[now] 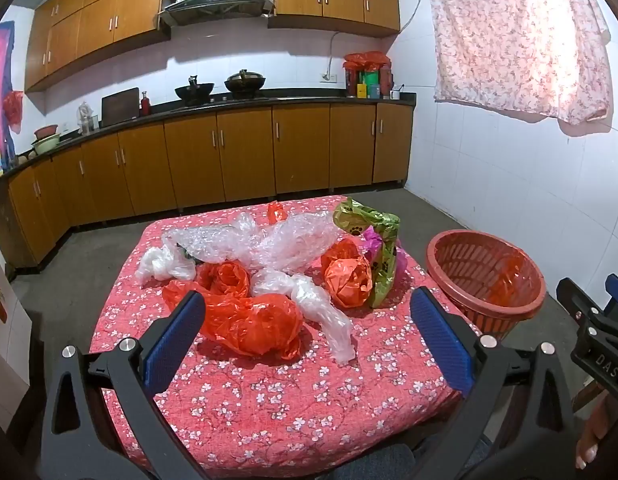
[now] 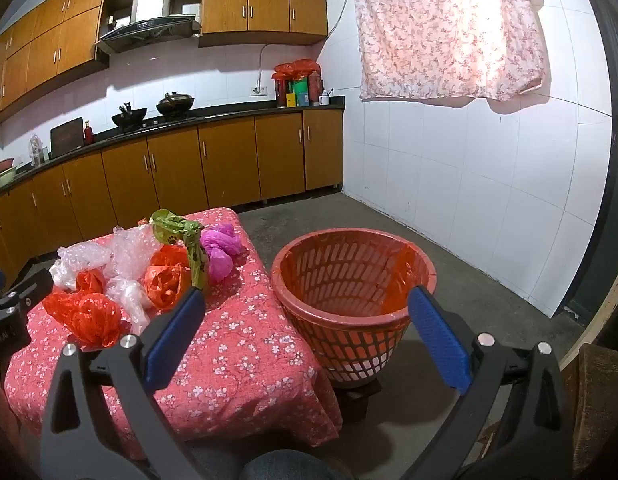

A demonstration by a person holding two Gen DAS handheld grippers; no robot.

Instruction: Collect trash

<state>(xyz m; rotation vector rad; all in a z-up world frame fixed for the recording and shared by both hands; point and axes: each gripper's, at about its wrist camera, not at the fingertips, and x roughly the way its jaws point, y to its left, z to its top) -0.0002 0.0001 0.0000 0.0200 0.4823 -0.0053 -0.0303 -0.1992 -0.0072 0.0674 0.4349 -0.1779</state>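
We hold both grippers spread wide and empty above the near edge of a table draped in a red floral cloth (image 1: 269, 392). In the left wrist view, the left gripper (image 1: 305, 336) has its blue pads apart with nothing between them, and the trash lies just beyond it toward twelve o'clock: a crumpled red plastic bag (image 1: 253, 320) nearest, a clear plastic bag (image 1: 317, 300) touching it at its three o'clock, a sheet of bubble wrap (image 1: 269, 244) further back, a second red-orange bag (image 1: 347, 280) at about one o'clock, and a green paw-print bag (image 1: 383, 248) leaning beside that. A magenta bag (image 2: 221, 252) sits behind the green one, seen best from the right wrist. The right gripper (image 2: 309, 332) is likewise released, grasping nothing. The red slatted basket (image 2: 309, 276) stands off the table's right side, at about twelve o'clock from that gripper, lined with red plastic, its inside otherwise bare as far as we can see. Wooden kitchen cabinets (image 1: 245, 152) run along the far wall.
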